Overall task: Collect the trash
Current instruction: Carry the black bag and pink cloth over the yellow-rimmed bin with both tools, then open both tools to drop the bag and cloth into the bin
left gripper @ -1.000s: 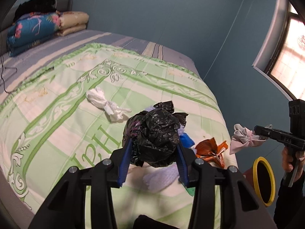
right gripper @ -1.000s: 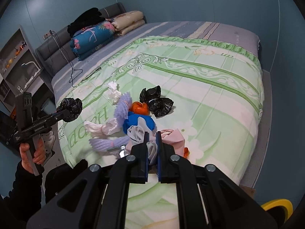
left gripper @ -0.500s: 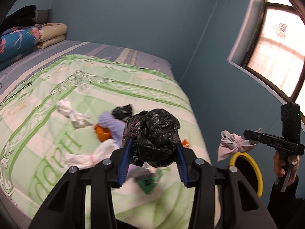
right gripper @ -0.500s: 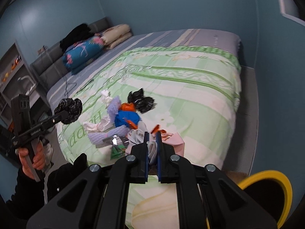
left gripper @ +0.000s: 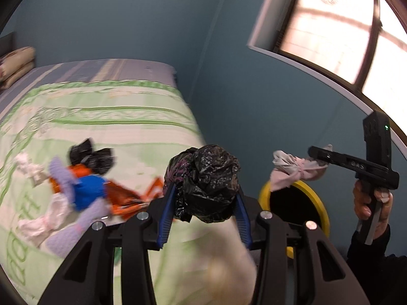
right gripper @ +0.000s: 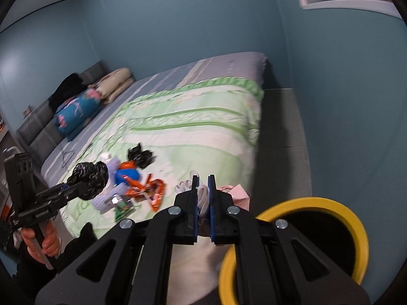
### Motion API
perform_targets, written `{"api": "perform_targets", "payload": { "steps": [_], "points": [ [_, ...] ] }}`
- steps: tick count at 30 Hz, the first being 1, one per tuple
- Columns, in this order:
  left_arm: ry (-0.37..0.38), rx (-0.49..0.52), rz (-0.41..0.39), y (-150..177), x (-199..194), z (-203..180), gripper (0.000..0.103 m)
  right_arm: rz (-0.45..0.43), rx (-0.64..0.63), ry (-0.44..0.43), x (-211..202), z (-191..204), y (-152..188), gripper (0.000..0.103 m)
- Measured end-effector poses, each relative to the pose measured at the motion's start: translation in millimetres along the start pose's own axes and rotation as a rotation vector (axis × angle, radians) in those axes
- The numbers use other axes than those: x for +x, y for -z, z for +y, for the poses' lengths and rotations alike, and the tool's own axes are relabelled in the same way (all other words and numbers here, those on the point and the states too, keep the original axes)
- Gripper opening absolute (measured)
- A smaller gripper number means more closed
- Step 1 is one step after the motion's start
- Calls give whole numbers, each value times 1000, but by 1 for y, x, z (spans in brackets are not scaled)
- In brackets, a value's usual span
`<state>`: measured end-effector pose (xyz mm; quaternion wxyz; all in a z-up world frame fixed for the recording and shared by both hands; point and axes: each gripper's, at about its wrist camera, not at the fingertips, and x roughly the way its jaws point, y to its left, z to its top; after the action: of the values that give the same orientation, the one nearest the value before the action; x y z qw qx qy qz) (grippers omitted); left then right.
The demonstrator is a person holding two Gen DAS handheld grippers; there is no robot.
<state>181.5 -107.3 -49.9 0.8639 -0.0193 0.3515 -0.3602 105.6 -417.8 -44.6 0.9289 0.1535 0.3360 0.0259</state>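
Left claw (left gripper: 203,200): jaws closed on a crumpled black bag (left gripper: 203,183), which bulges above and between the blue pads (left gripper: 165,216). The bag hangs clear of the bed (left gripper: 114,117).

Right claw (right gripper: 202,185): jaws nearly together, pinching a pale grey-pink rag (right gripper: 202,198). In the left view the rag (left gripper: 292,170) hangs from the claw tip, directly above the bin's rim.

Bin (right gripper: 328,203): yellow rim, black inside, on the floor beside the bed. It sits just right of and below the right claw, and right of and beyond the left claw (left gripper: 323,211).

Remaining trash, on the green-and-white quilt (right gripper: 193,127), left of and beyond both claws, in one loose cluster:
- black bag scrap (left gripper: 91,155)
- blue piece (left gripper: 89,193)
- lilac piece (left gripper: 61,172)
- orange wrapper (left gripper: 127,198)
- white tissue (left gripper: 28,170)
- green packet (right gripper: 123,208), nearest the bed edge.

Pillows (right gripper: 96,96): stacked at the head of the bed, well apart from both claws.

Window (left gripper: 343,30): upper right of the left claw, brightly lit.
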Motion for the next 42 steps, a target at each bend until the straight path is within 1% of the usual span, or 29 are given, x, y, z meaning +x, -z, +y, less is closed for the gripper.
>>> {"api": "perform_targets", "payload": {
  "steps": [6,10,15,19,22,26,32,39,41,42],
  "points": [
    [89,69,43,-4,31,-49,40,-63,52,88,-26,-33,9,6],
    [155,124,67,-3,49,-83,40,-87,69,143,-38,-49,15,6],
    [212,173,104,2,67,-118,40,-105,82,203,-45,-65,22,6],
    [240,202,137,6,82,-139,40,-115,82,247,-49,-74,26,6],
    [254,224,165,13,94,-155,40,-116,89,265,-50,-81,29,6],
    [251,260,215,25,110,-172,40,-117,94,308,-51,-89,33,6],
    [265,276,270,35,133,-182,41,-85,110,327,-42,-95,36,6],
    [266,303,308,47,153,-188,42,-55,103,337,-32,-95,38,7],
    [265,304,310,49,156,-188,45,-50,105,342,-31,-96,39,7],
    [267,299,308,51,157,-188,49,-49,110,348,-29,-96,38,7]
  ]
}}
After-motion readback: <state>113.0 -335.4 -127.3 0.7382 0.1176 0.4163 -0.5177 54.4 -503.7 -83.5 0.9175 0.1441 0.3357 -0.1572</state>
